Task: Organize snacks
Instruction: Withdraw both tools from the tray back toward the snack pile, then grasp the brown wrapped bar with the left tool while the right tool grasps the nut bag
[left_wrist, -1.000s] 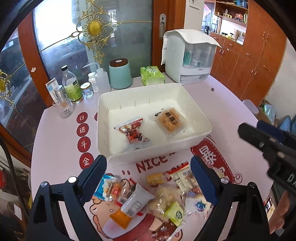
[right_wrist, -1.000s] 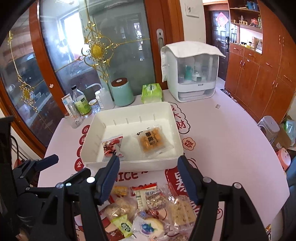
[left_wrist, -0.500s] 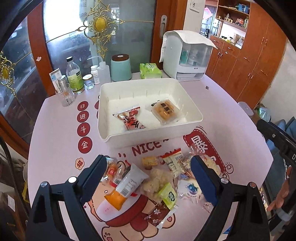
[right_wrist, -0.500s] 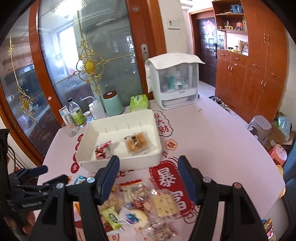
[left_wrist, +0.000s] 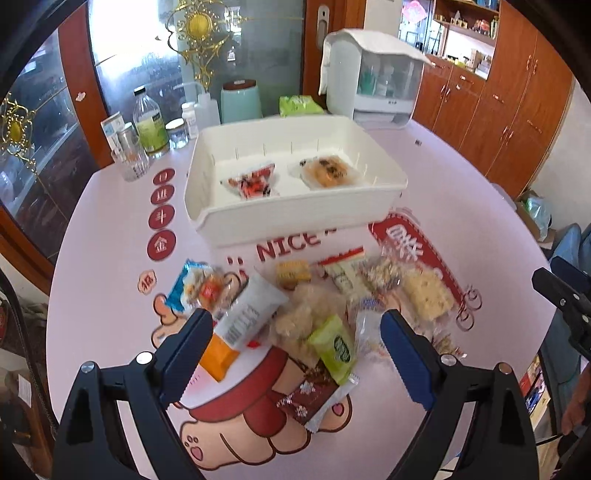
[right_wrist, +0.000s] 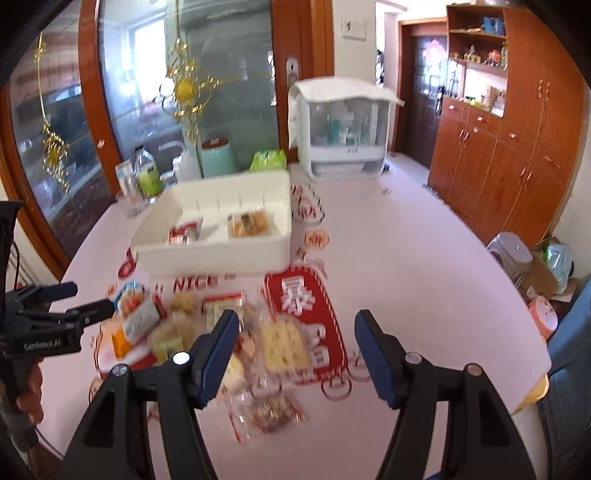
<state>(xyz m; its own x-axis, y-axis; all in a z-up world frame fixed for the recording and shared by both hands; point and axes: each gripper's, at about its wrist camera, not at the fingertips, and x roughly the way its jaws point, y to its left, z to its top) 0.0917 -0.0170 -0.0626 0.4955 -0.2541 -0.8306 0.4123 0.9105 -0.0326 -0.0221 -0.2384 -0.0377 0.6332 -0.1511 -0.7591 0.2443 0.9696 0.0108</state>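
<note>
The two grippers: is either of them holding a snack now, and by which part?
Nothing is held. The left gripper and right gripper are both open above the snack pile.

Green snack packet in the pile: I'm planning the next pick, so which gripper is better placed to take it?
Probably left. The left gripper stands open, empty, with the green packet between its fingers. The right gripper frames the pile's other side.

The tabletop (left_wrist: 461, 177) cover carries most of the legible print — "NICE" (left_wrist: 288, 242) in red capitals just in front of the white bin (left_wrist: 295, 218), and four dark-red discs (left_wrist: 161, 214) to its left with white Chinese characters, the nearest reading 金. A red banner (right_wrist: 306, 295) bears large white characters — the first is 暴. Lettering on the snack wrappers is too small and blurred to read.
</note>
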